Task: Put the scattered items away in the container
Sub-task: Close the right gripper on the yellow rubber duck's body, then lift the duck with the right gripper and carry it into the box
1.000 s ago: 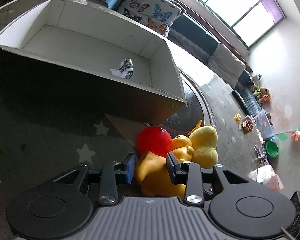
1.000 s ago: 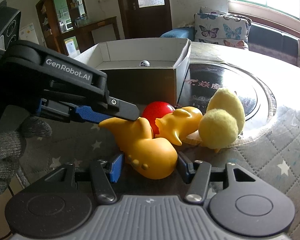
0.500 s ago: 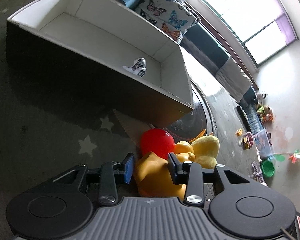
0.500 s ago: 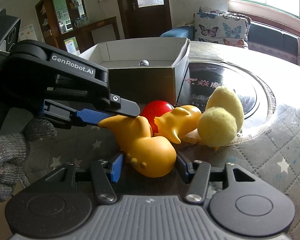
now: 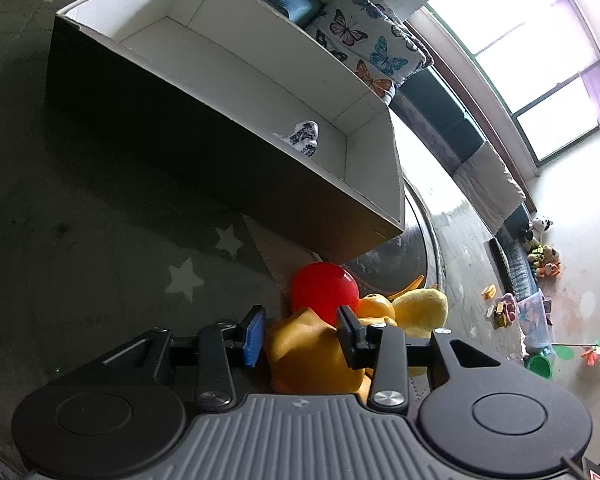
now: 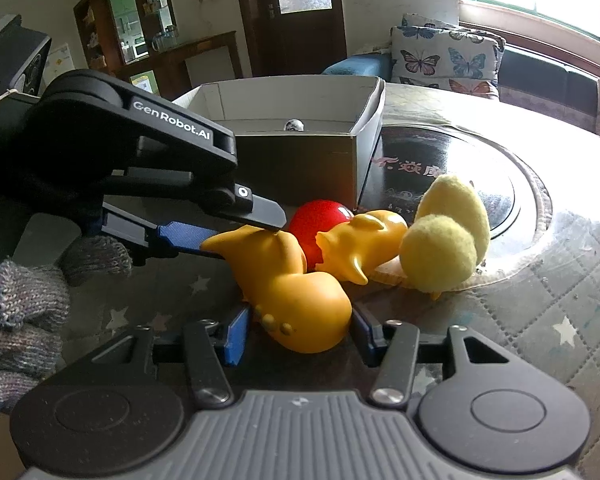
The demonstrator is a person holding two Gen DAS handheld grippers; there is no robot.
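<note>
Both claws straddle a glossy, bulbous orange rubber toy [image 6: 296, 300]: left [image 5: 300, 336] widening, right [image 6: 296, 340] narrowing, neither gripping.

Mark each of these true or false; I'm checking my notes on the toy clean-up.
1. The red ball is inside the box. False: it lies on the table in front of the box.
2. A small black-and-white patterned thing already lies in the box. True.
3. Both grippers are at the same orange rubber toy. True: the left gripper is at its narrow end, the right gripper around its round end.
4. The yellow plush toy stands left of the red ball. False: in the right wrist view it is to the right.
5. The box is full. False: mostly empty.
</note>
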